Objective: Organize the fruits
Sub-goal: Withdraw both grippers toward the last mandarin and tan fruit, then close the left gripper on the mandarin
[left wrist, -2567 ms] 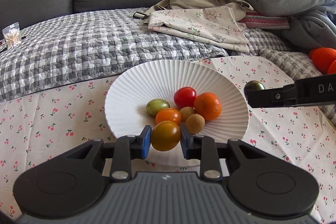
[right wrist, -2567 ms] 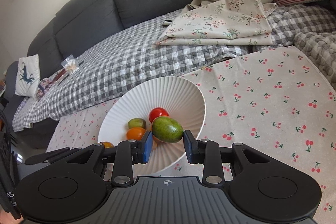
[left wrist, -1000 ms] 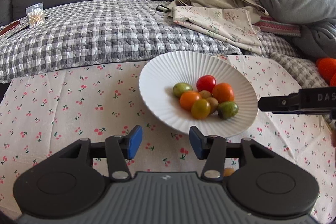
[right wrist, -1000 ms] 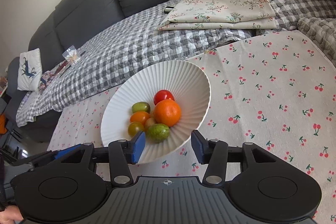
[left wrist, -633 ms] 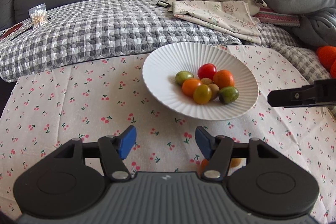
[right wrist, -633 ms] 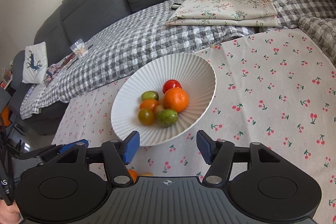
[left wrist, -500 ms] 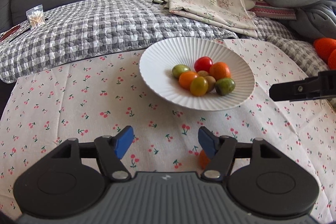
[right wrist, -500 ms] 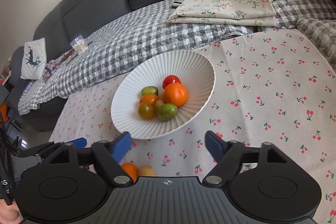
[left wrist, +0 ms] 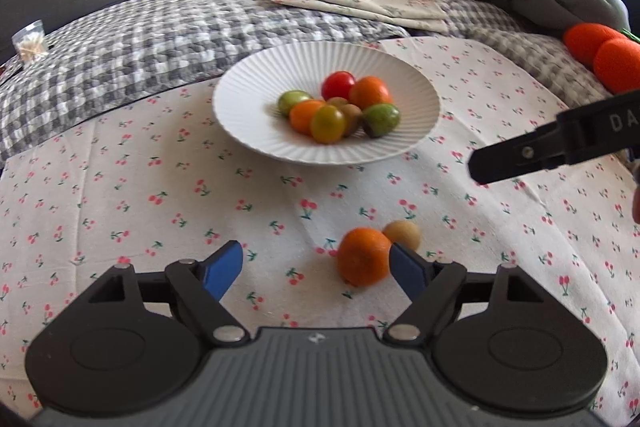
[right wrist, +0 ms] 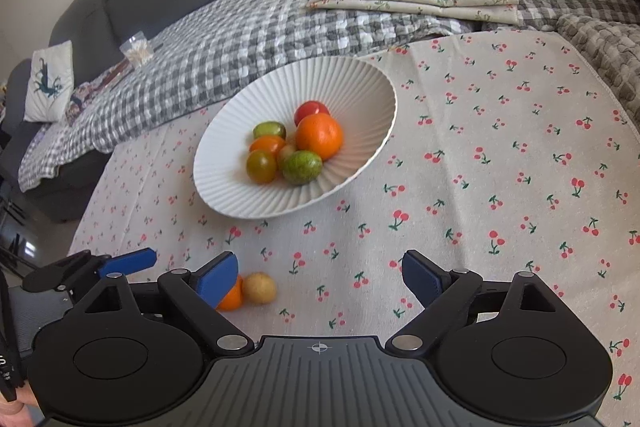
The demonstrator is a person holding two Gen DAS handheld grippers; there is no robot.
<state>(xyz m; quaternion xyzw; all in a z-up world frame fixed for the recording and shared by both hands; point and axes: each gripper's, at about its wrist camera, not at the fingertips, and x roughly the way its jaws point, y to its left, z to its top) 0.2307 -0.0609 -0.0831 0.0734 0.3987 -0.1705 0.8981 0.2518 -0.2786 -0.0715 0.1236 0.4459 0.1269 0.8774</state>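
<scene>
Left wrist view: left hand-held gripper (left wrist: pixel 316 269) now open and empty, its tomato dropped in the plate (left wrist: pixel 420 87), pulled back over loose orange (left wrist: pixel 363 256) and tan fruit (left wrist: pixel 402 233) on the worktop; right wrist view: right hand-held gripper (right wrist: pixel 320 273) also open, green fruit (right wrist: pixel 302 167) now plated, two left

White ribbed ceramic bowl (left wrist: pixel 248 131): stood upright on the cloth, well ahead of both pairs of jaws. It held a red tomato (left wrist: pixel 338 85), a large orange mandarin (right wrist: pixel 319 136), a green tomato (left wrist: pixel 293 100), an orange tomato (left wrist: pixel 304 114), a yellow-green tomato (left wrist: pixel 328 123), a mottled green fruit (left wrist: pixel 382 119) and small brown fruits (left wrist: pixel 352 115), all clustered and touching.

Loose orange mandarin (left wrist: pixel 363 256): lay on the cloth, just inside the left jaws' right-hand tip.

Small tan round fruit (left wrist: pixel 402 233): touched it, just beyond that tip.
</scene>
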